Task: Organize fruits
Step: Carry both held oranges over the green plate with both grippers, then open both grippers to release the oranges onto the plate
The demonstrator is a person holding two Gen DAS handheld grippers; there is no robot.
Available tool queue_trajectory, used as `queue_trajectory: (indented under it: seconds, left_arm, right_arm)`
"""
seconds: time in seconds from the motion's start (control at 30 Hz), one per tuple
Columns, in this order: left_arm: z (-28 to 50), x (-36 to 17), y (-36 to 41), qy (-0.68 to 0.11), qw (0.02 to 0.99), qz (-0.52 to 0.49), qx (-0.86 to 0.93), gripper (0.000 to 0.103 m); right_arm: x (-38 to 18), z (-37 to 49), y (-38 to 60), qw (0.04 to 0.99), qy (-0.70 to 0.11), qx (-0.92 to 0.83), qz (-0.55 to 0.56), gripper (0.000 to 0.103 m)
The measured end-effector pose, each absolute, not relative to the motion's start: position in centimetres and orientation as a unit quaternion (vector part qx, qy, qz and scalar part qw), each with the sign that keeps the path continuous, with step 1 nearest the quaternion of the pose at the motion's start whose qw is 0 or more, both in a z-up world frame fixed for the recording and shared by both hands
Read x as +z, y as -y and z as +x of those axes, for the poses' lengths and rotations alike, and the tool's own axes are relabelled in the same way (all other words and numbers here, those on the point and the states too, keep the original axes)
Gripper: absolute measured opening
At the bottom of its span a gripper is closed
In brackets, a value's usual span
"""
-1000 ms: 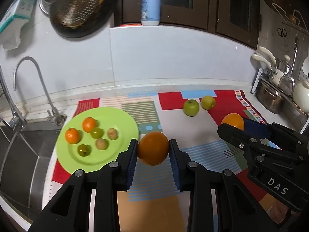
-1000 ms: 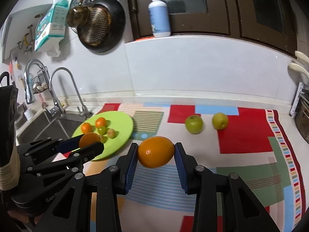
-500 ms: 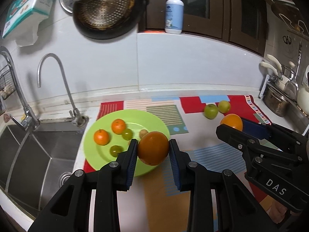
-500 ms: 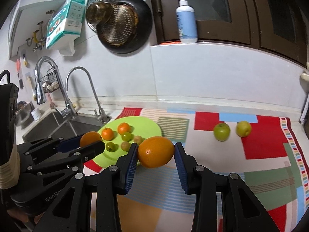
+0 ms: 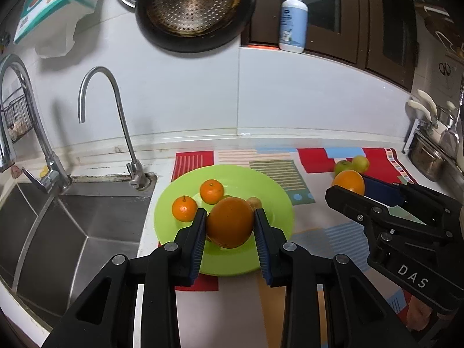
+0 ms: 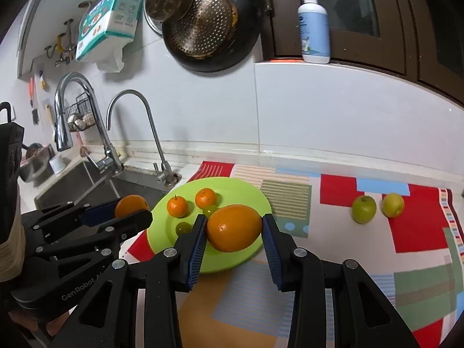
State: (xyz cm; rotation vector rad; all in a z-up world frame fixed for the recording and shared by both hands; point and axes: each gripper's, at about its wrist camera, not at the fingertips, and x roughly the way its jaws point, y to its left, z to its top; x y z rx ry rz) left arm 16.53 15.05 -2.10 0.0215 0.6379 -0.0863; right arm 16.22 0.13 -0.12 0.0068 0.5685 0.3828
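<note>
My left gripper (image 5: pixel 230 226) is shut on a large orange (image 5: pixel 229 222) and holds it over the green plate (image 5: pixel 278 203). My right gripper (image 6: pixel 233 229) is shut on a second large orange (image 6: pixel 234 228), also over the plate (image 6: pixel 246 188), to the right of the left gripper. The plate holds two small tangerines (image 5: pixel 184 208) (image 5: pixel 212 191), small green fruits (image 6: pixel 183 227) and a brown one (image 5: pixel 255 202). Two green apples (image 6: pixel 364 209) (image 6: pixel 393 204) lie on the patterned mat at the right.
A steel sink (image 5: pixel 72 226) with two faucets (image 5: pixel 121 127) lies left of the plate. A pan (image 5: pixel 191 8) hangs on the wall and a soap bottle (image 5: pixel 293 20) stands on the ledge. Pots (image 5: pixel 426 156) stand at the far right.
Both grippers have moved left with their oranges, from over the mat to over the green plate. The apples now lie further right in both views.
</note>
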Motion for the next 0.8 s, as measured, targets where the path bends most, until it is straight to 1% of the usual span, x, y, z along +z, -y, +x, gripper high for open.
queue_trajectory:
  seconds: [0.37,0.8]
  left_arm:
    - [20.2,-3.5,-16.4,-0.316,0.948,0.017,-0.036,0.032]
    - [24.3,-6.7,-17.2,-0.347,0.937,0.019,-0.031,0.032]
  right_arm:
    - [-0.9,20.3,-2.2,0.937,-0.287,0.196,-0.017,0.039]
    - [-4.2,26.4,-3.9,0.924,-0.315,0.213,-0.029,0.039]
